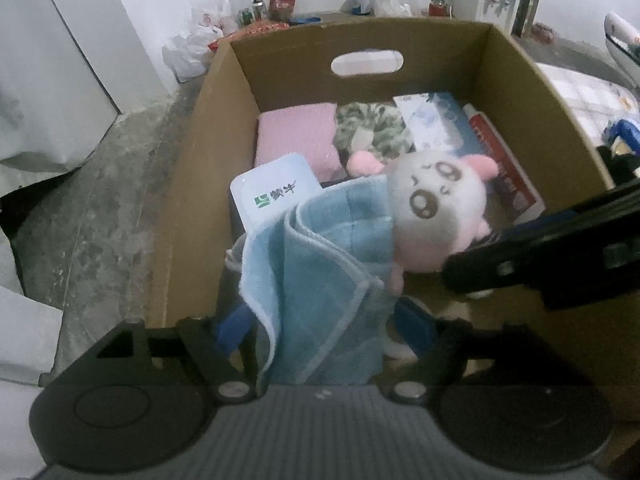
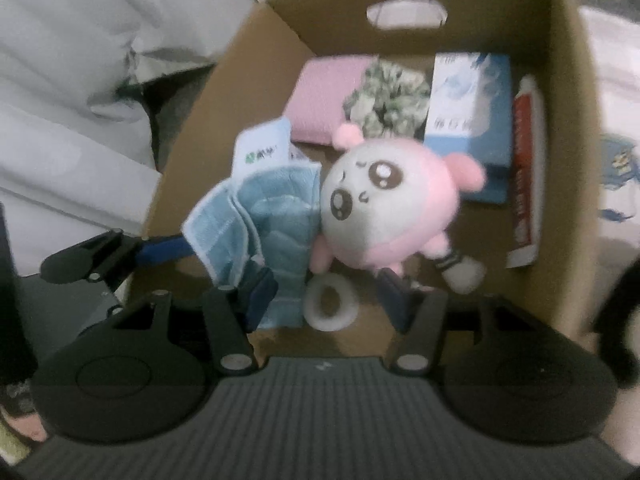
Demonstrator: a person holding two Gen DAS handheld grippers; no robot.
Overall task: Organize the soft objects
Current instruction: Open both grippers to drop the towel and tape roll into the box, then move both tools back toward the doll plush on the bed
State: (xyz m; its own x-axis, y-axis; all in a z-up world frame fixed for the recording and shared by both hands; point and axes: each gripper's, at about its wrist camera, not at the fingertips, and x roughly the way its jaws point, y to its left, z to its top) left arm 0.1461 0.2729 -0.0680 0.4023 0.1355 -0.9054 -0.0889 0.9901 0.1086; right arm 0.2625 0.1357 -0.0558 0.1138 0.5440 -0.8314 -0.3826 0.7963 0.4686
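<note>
Over a brown cardboard box (image 1: 192, 184), the left gripper (image 1: 324, 328) stands released around a folded blue towel (image 1: 320, 280); the right gripper (image 2: 324, 292) stands released beneath a pink-and-white plush toy (image 2: 384, 208).

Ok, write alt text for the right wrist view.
A pink and white plush toy and a folded blue towel lie in an open cardboard box, between the right gripper fingers. Behind them are a pink cloth and a blue carton.

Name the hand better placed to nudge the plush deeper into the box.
Right. The plush lies just ahead of the open right tongs, while the left tongs straddle the towel.
</note>
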